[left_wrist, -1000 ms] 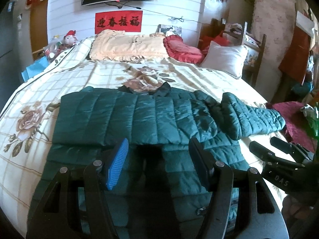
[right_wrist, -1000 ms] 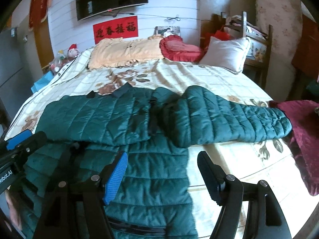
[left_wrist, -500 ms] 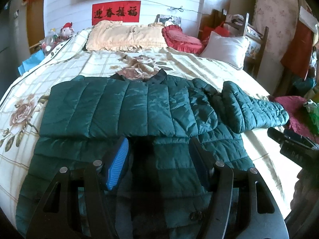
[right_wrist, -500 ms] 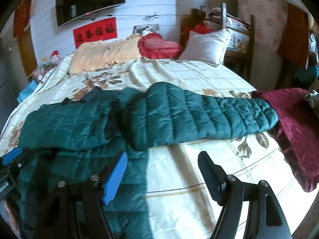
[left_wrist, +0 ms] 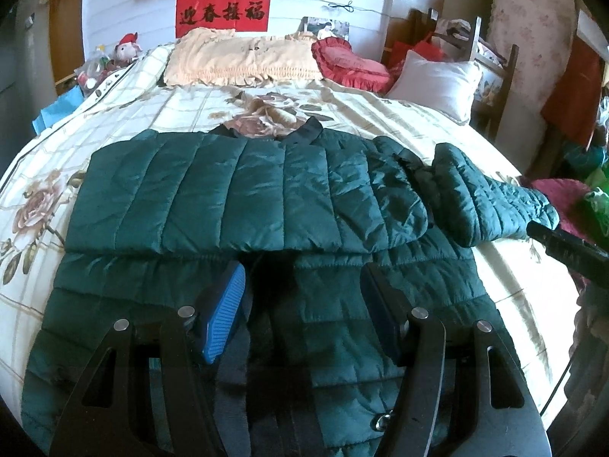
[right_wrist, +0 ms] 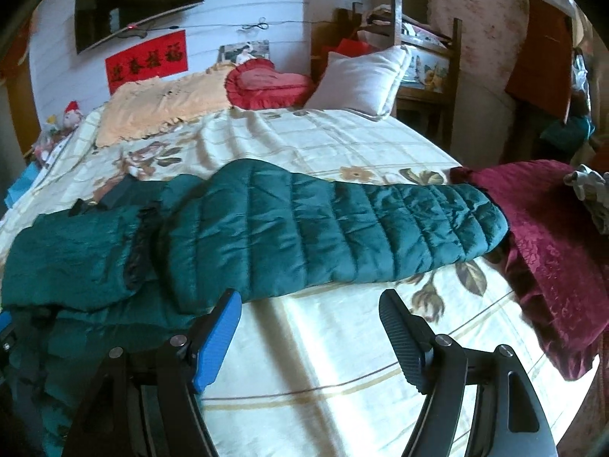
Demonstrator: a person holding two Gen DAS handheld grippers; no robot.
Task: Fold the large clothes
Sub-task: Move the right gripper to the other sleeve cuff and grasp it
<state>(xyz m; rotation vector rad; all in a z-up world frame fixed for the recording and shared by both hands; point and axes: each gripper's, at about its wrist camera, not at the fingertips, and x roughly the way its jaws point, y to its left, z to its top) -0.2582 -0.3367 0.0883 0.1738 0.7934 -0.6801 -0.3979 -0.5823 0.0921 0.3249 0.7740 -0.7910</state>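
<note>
A dark green quilted jacket (left_wrist: 236, 198) lies spread on the floral bed sheet (left_wrist: 160, 118), its left sleeve folded across the chest. Its right sleeve (right_wrist: 342, 228) stretches out flat to the right, the cuff near a maroon cloth. My left gripper (left_wrist: 300, 304) is open and empty, hovering over the jacket's lower front near the zip. My right gripper (right_wrist: 310, 327) is open and empty, just in front of the outstretched sleeve, over bare sheet. The right gripper's black tip also shows at the right edge of the left wrist view (left_wrist: 563, 247).
A maroon cloth (right_wrist: 552, 251) lies at the bed's right edge beside the cuff. Pillows sit at the head: peach (left_wrist: 243, 61), red heart-shaped (left_wrist: 350, 64), white (left_wrist: 434, 83). A wooden chair (right_wrist: 426, 57) stands right of the bed. Stuffed toys (left_wrist: 125, 47) sit at the far left.
My right gripper has swung right, from over the jacket body to in front of the outstretched sleeve. My left gripper has moved slightly forward over the jacket. Both stay open.
</note>
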